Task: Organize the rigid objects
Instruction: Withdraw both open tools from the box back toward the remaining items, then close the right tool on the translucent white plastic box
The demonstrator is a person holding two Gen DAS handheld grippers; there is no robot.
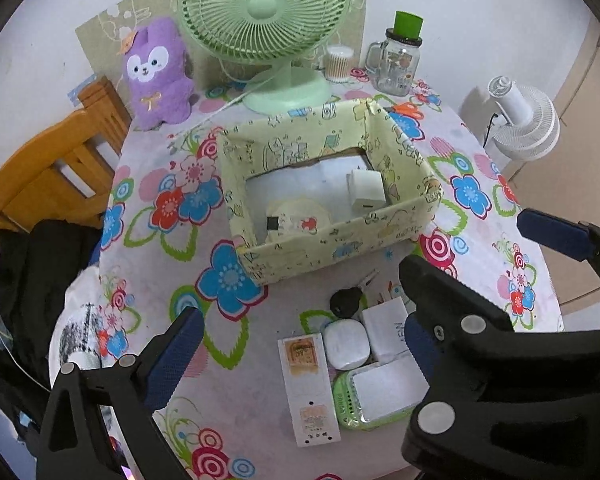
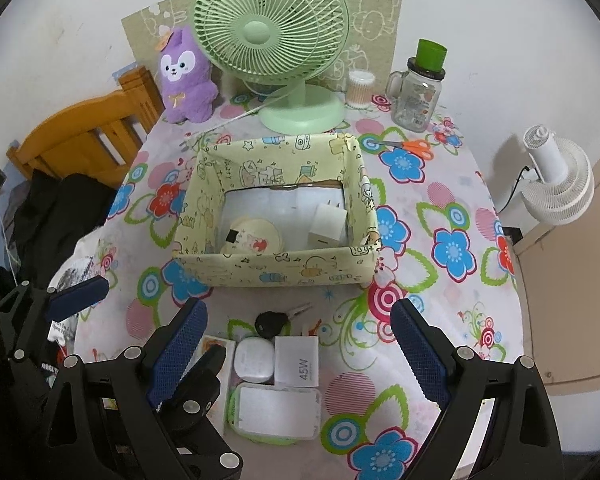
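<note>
A pale-green patterned box point(image 1: 332, 248) point(image 2: 276, 270) stands mid-table and holds a white plug cube point(image 1: 366, 192) point(image 2: 326, 226) and a round cartoon item point(image 1: 296, 216) point(image 2: 254, 236). In front of it lie a black key point(image 1: 345, 300) point(image 2: 272, 322), a white rounded case point(image 1: 346, 344) point(image 2: 254, 358), a white 45W charger point(image 1: 384, 328) point(image 2: 298, 362), a green-rimmed white block point(image 1: 380, 396) point(image 2: 278, 410) and a long white card point(image 1: 306, 384), partly hidden in the right wrist view. My left gripper point(image 1: 300, 352) point(image 2: 160, 318) hangs open above them. My right gripper point(image 2: 298, 352) point(image 1: 466, 242) is open beside it, empty.
At the table's back stand a green fan point(image 2: 270, 40), a purple plush point(image 2: 186, 76), a cotton-swab tub point(image 2: 360, 88) and a glass jar point(image 2: 418, 96). Orange scissors point(image 2: 412, 146) lie behind the box. A wooden chair point(image 1: 52, 168) and dark clothes point(image 1: 40, 264) are at the left; a white fan point(image 2: 556, 184) is at the right.
</note>
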